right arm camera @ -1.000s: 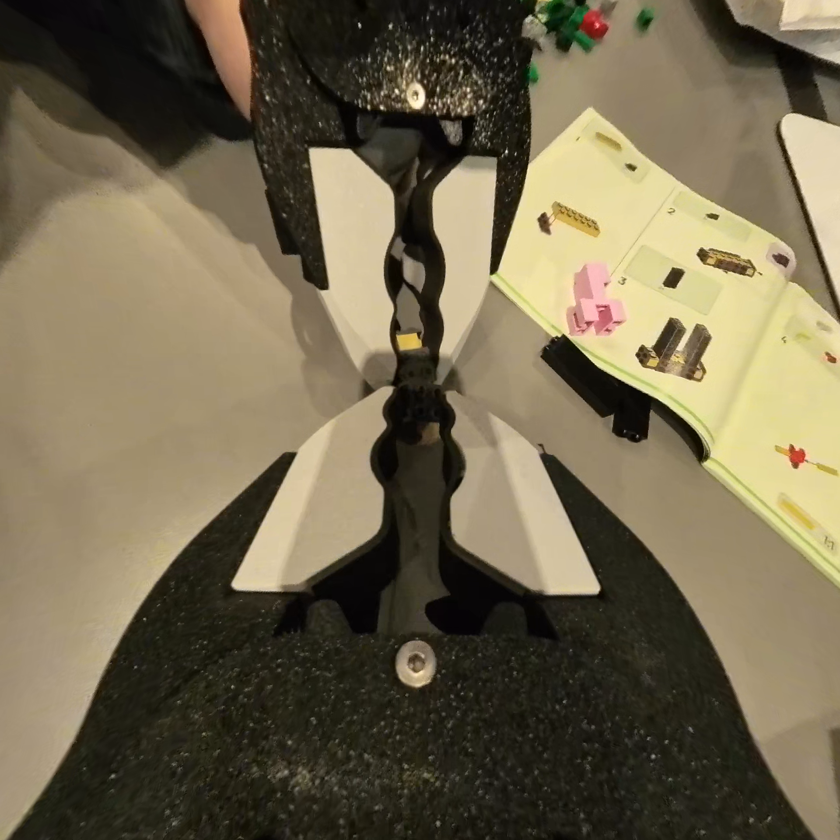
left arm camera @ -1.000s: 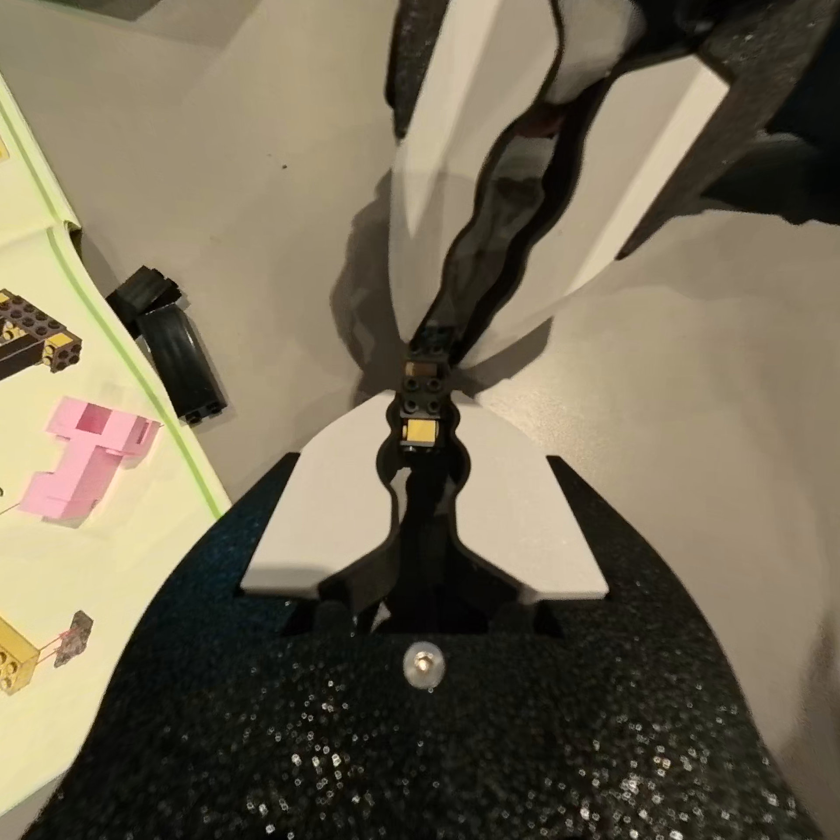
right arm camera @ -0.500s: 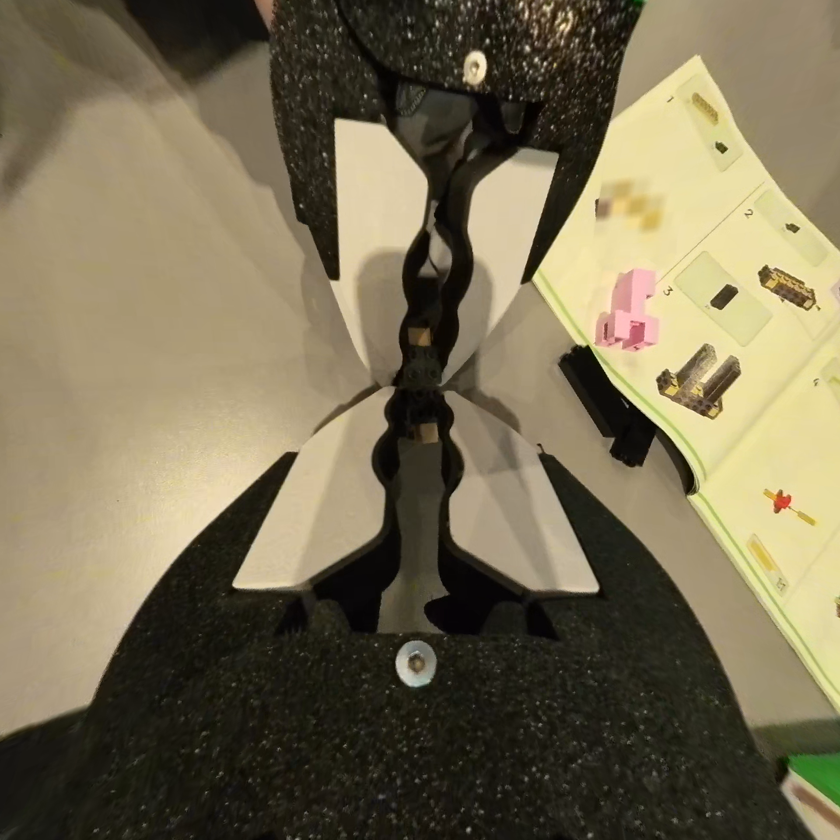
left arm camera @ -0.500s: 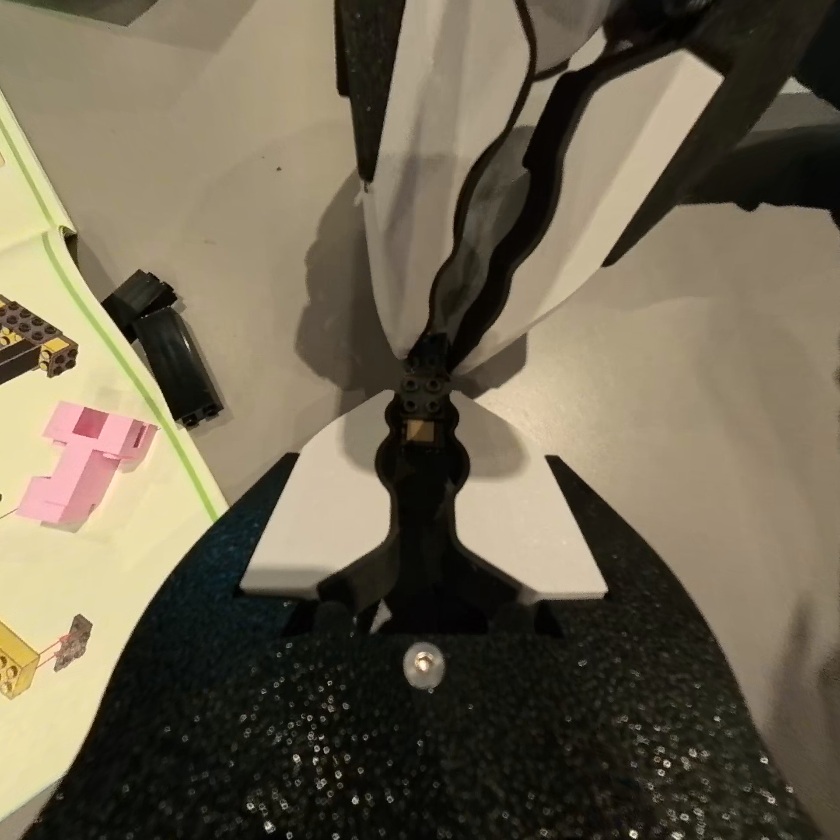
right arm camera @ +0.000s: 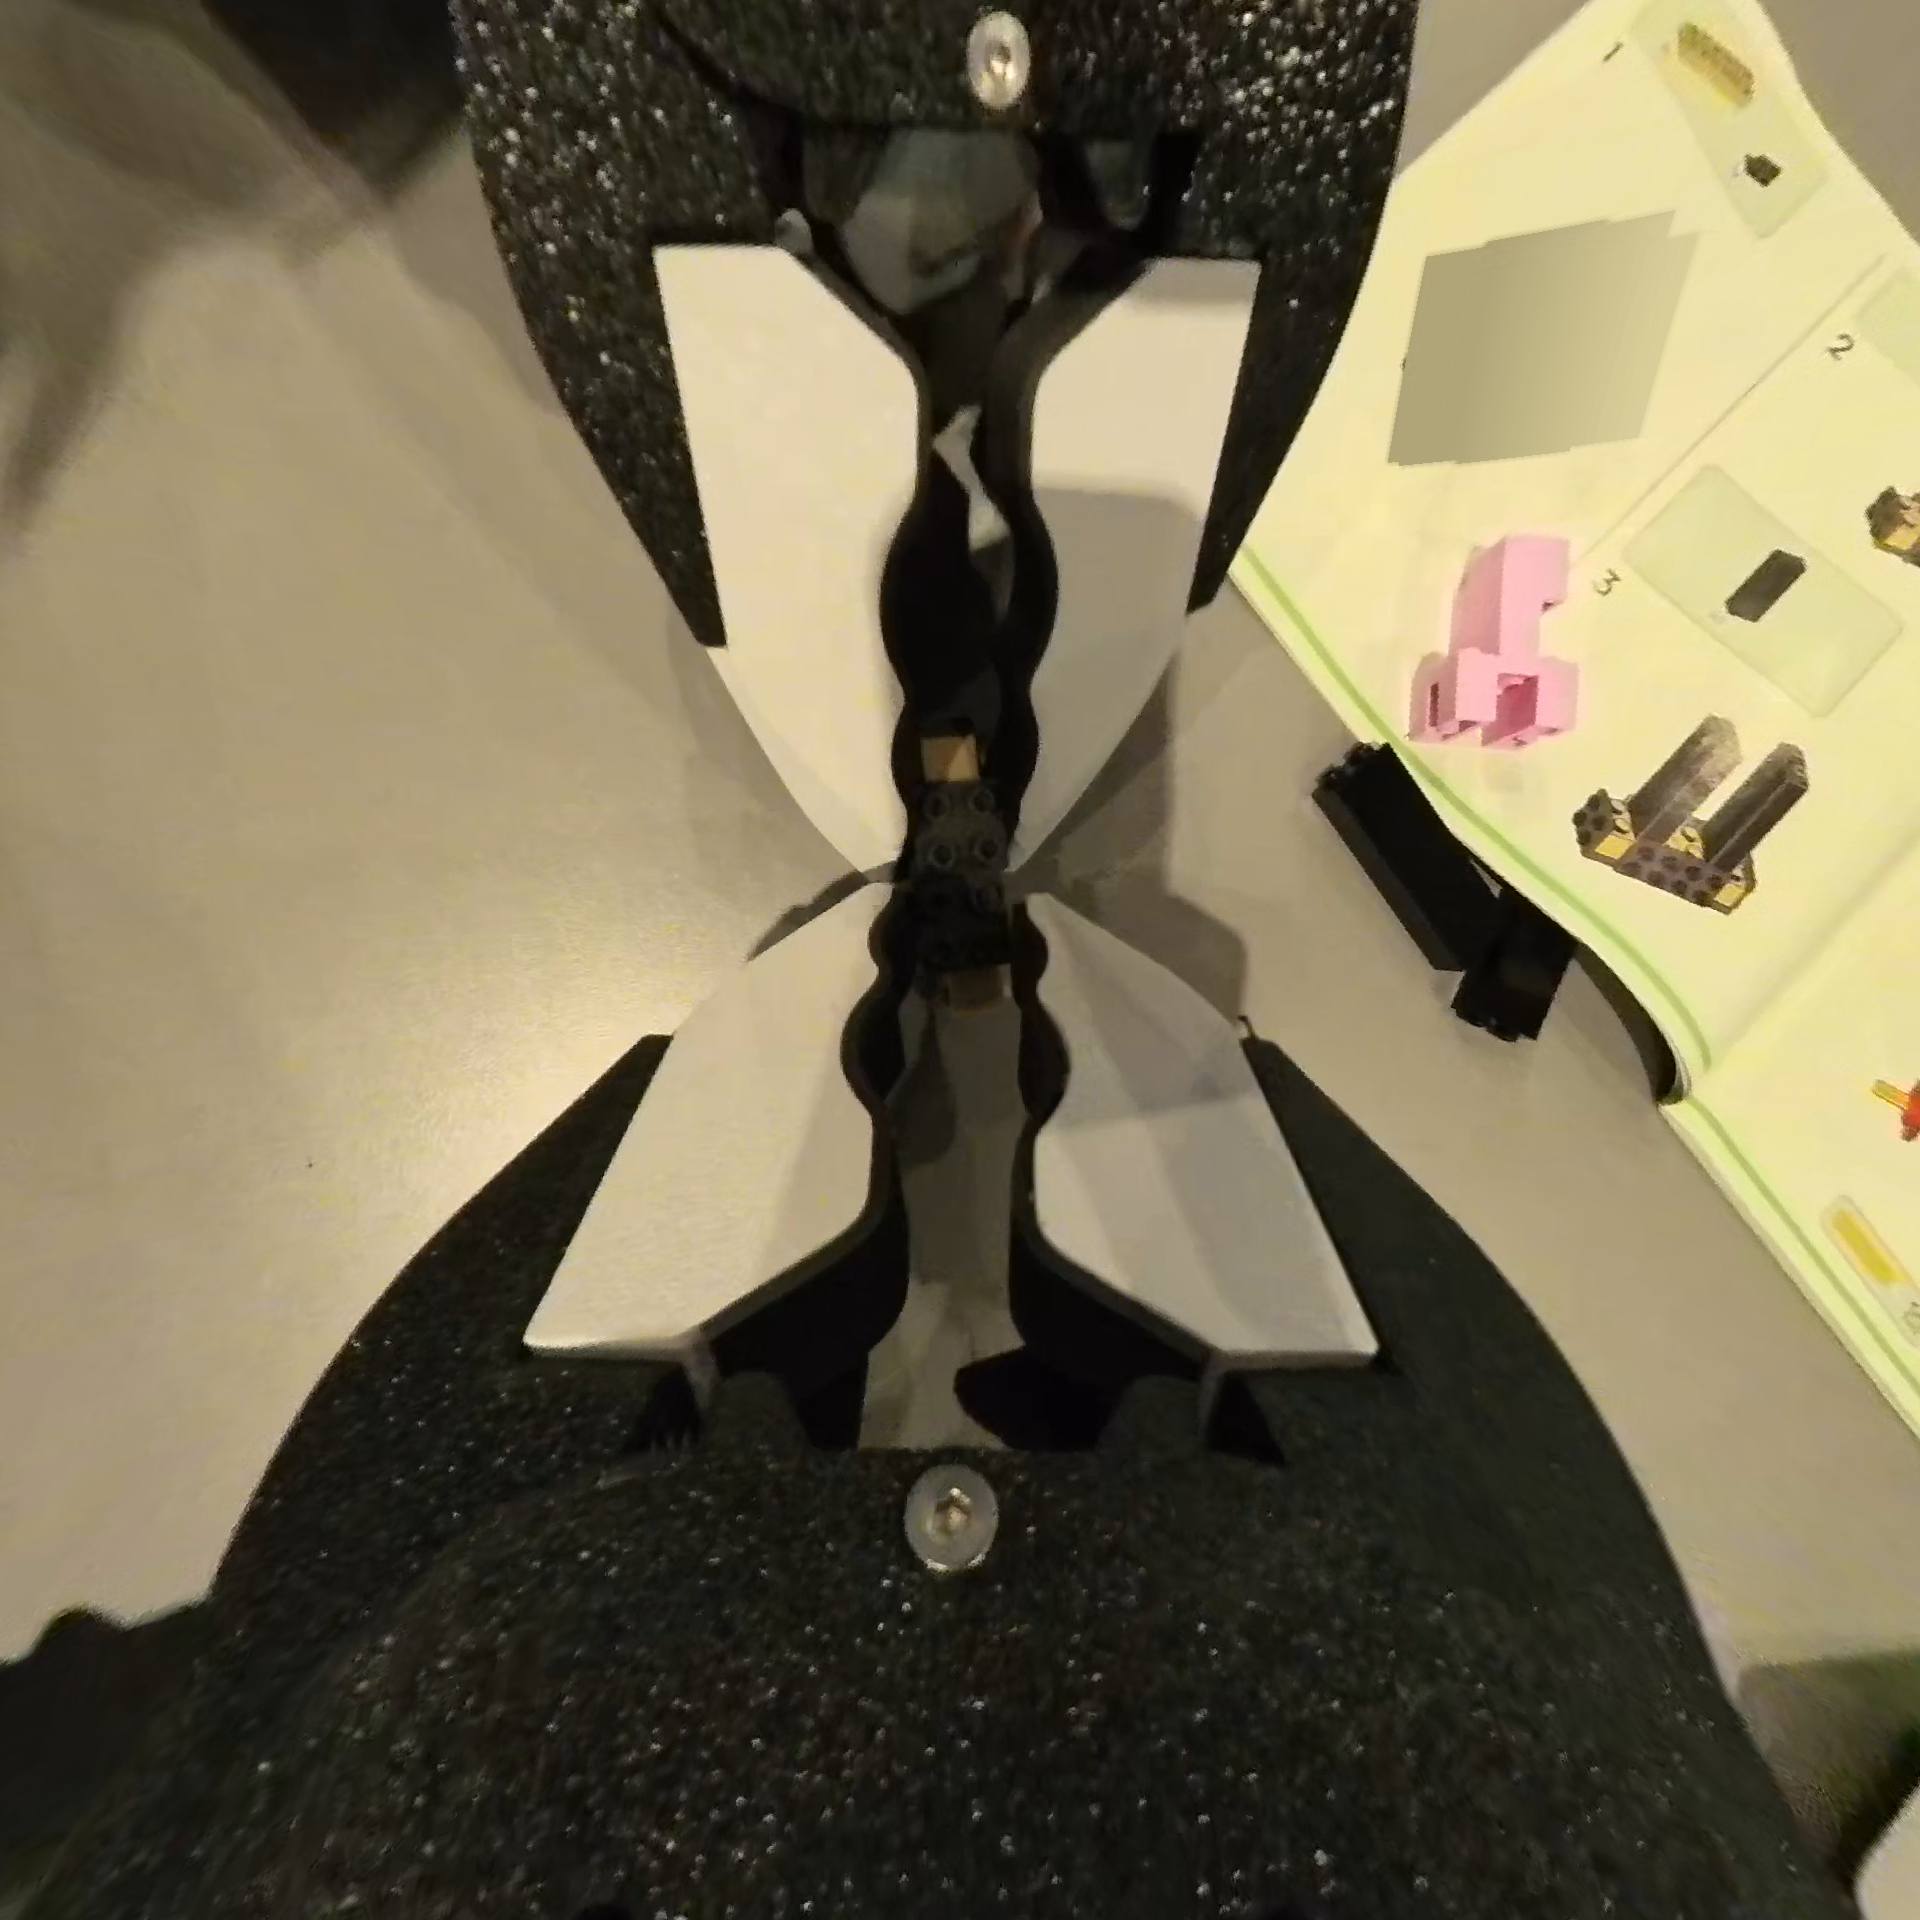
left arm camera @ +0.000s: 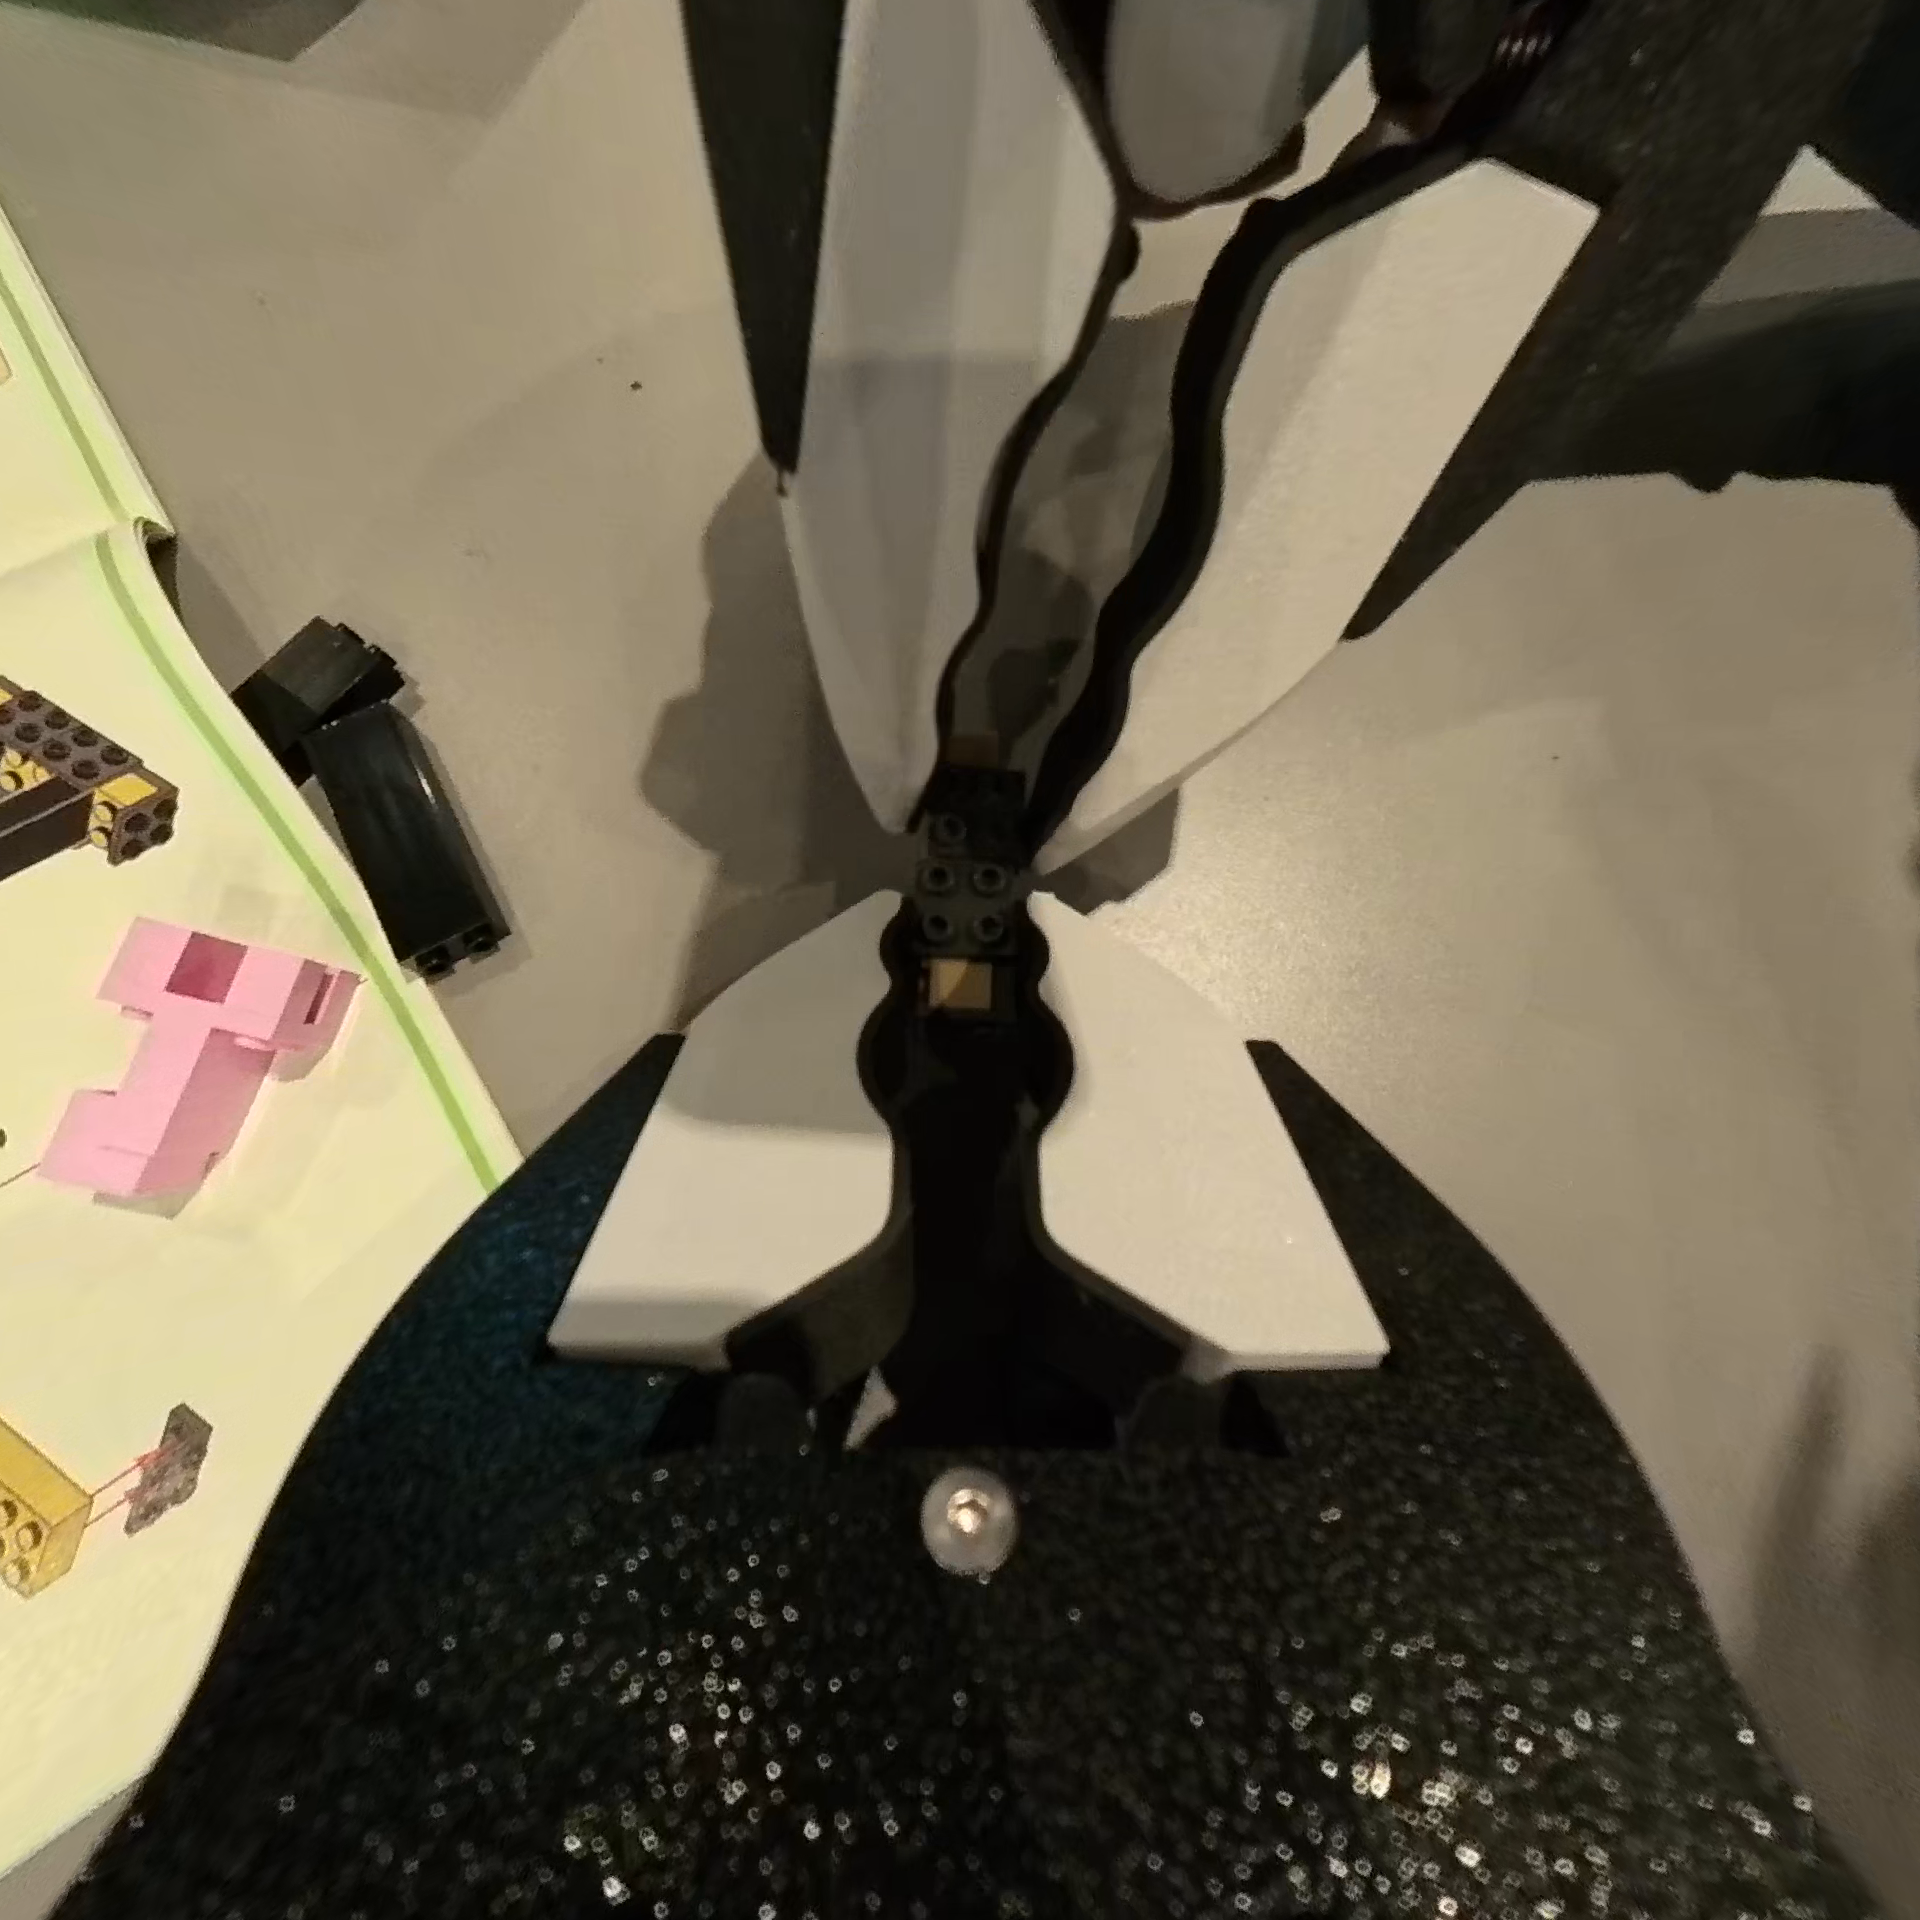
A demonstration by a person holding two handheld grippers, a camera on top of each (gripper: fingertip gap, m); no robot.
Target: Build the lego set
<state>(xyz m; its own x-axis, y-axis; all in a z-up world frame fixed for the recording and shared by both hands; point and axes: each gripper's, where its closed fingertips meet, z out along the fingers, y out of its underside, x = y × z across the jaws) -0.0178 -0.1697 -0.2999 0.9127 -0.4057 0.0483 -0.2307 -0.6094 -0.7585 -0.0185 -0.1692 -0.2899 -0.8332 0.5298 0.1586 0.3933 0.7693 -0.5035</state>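
Your left gripper (left arm camera: 971,935) and right gripper (right arm camera: 961,935) meet tip to tip above the grey table (left arm camera: 1507,831), each clamped on one end of the same black brick assembly (left arm camera: 968,894), tan ends showing. Farther out: two loose black pieces (left arm camera: 400,821) beside the open instruction booklet (left arm camera: 208,1195).

The instruction booklet (left arm camera: 156,935) runs off the left edge, hiding part of the black bricks (left arm camera: 384,790).
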